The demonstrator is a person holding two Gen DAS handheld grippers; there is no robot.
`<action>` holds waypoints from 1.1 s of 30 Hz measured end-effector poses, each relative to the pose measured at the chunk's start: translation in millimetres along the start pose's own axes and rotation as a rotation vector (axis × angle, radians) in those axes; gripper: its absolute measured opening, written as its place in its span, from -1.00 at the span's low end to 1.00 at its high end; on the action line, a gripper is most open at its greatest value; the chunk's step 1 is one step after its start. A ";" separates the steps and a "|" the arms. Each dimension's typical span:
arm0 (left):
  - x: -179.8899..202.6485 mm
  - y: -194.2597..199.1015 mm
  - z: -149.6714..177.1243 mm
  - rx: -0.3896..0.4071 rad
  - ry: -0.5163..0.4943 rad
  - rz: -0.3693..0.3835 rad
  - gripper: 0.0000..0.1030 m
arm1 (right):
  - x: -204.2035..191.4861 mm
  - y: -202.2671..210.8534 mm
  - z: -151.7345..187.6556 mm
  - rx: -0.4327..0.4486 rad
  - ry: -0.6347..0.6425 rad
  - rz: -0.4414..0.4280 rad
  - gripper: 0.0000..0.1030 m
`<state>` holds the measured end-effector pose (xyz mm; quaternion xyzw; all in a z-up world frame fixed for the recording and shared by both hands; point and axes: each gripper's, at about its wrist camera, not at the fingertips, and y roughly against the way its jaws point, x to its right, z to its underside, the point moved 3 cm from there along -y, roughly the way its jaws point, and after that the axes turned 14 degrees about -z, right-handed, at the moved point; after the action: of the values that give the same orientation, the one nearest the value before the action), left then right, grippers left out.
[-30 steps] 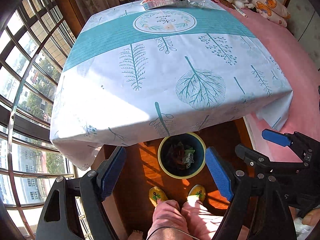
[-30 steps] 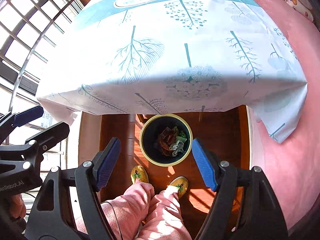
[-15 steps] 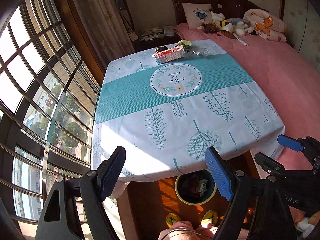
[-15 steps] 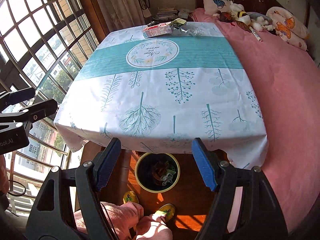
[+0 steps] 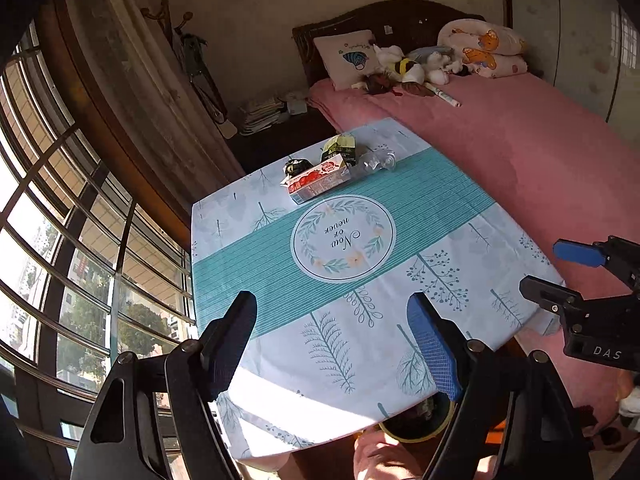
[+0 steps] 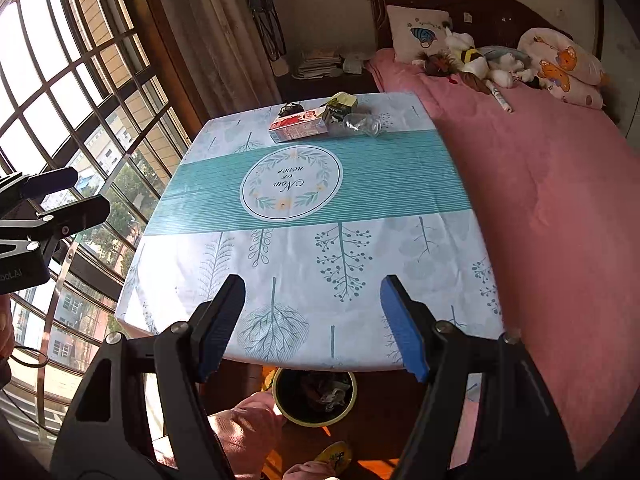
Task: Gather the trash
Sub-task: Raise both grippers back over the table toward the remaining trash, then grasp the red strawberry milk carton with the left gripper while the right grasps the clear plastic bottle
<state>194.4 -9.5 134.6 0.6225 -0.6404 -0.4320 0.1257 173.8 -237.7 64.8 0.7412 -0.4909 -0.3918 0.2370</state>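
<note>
Left tool [image 5: 332, 344]: jaws wide, closing, empty.
Right tool [image 6: 312, 322]: jaws wide, closing, empty.
Red carton [image 6: 298, 125]: surface's far edge.

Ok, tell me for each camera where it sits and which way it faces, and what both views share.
Left wrist: sits on the left gripper, looks down across the table to the bed; right gripper shows at right.
Right wrist: sits on the right gripper, same direction; left gripper at left, pink-clad legs below.
Shared: red carton, clear bottle, bin. Both jaws closing, empty.
</note>
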 end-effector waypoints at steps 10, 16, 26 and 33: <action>-23.4 -159.9 -128.1 0.045 -0.263 0.120 0.54 | 32.1 -92.8 -118.9 -0.004 -0.166 0.142 0.24; -3.9 -292.1 -172.9 0.034 -0.408 0.180 0.54 | 63.4 -192.7 -173.2 -0.044 -0.264 0.206 0.09; 54.7 -454.5 -189.6 -0.037 -0.559 0.272 0.54 | 129.3 -316.1 -195.0 -0.050 -0.437 0.242 0.06; 92.7 -493.8 -186.8 -0.064 -0.639 0.375 0.54 | 147.7 -349.0 -189.7 -0.072 -0.468 0.215 0.06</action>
<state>647.1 -94.4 -139.7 0.3240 -0.7364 -0.5937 0.0159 548.4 -237.4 -133.3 0.5649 -0.5942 -0.5423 0.1837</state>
